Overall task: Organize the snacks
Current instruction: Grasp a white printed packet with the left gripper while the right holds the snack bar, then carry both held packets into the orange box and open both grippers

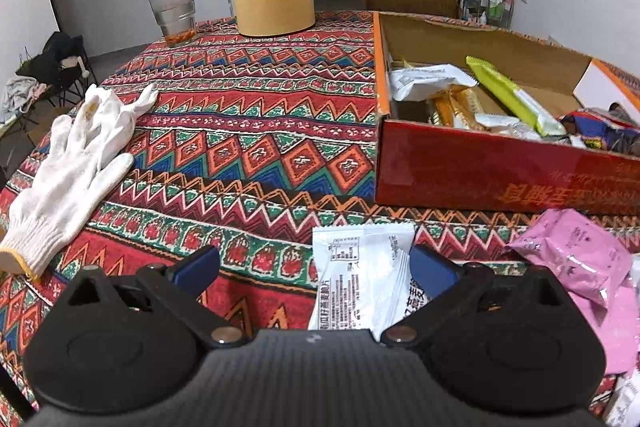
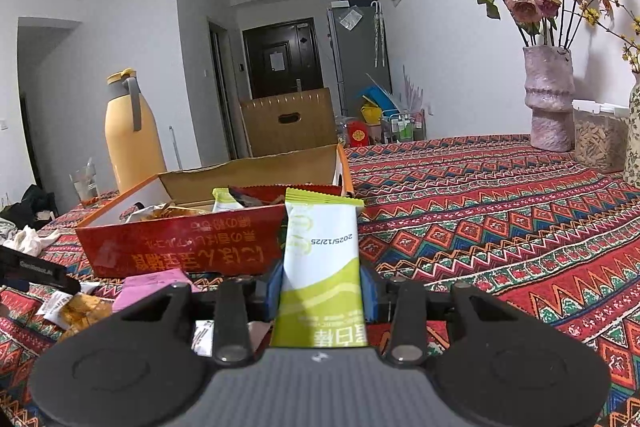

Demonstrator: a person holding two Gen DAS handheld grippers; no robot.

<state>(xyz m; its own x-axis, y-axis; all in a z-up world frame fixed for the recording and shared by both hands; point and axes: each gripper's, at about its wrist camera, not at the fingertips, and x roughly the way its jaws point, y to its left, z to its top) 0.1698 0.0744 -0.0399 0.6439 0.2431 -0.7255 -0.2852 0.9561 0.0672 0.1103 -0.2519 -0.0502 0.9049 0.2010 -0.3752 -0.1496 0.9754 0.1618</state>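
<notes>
Right wrist view: green-and-white snack packet (image 2: 320, 267) stands upright, clamped between the right gripper's (image 2: 322, 291) blue pads, just in front of the red box (image 2: 180, 247). Over on the left, the left gripper (image 1: 316, 263) hovers wide open above a white packet (image 1: 360, 275) on the patterned tablecloth (image 1: 248, 131).

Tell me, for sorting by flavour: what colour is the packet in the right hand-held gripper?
White and lime green packet, clearest in the right wrist view.
</notes>
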